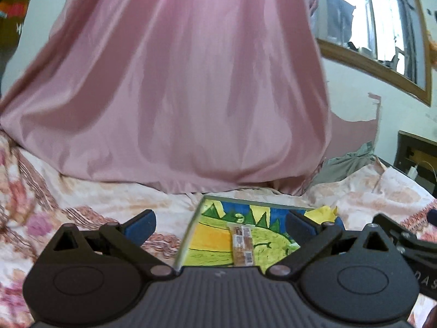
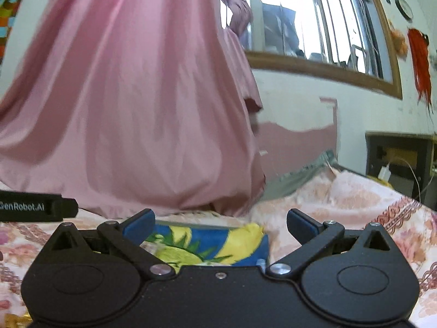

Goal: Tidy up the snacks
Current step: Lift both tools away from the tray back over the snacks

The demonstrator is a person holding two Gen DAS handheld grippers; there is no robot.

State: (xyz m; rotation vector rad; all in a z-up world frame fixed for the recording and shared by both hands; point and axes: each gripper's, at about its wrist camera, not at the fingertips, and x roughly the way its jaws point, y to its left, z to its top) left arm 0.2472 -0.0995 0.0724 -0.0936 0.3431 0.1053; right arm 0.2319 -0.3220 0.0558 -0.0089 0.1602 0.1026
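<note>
A tray (image 1: 188,235) with a bright blue, green and yellow cartoon print lies on the bed. In the left wrist view a wrapped snack bar (image 1: 242,246) lies lengthwise on it, and a yellow wrapper (image 1: 322,213) sits at its far right corner. My left gripper (image 1: 220,225) is open and empty, just above the tray's near edge. My right gripper (image 2: 220,225) is open and empty over the tray's (image 2: 207,242) right part; the yellow wrapper (image 2: 251,233) shows between its fingers.
A large pink curtain (image 1: 177,82) hangs behind the bed. The floral bedsheet (image 1: 82,191) surrounds the tray. Grey cloth (image 2: 295,177) lies at the back right. A dark cabinet (image 2: 398,158) stands right of the bed. The left gripper's body (image 2: 35,207) shows at left.
</note>
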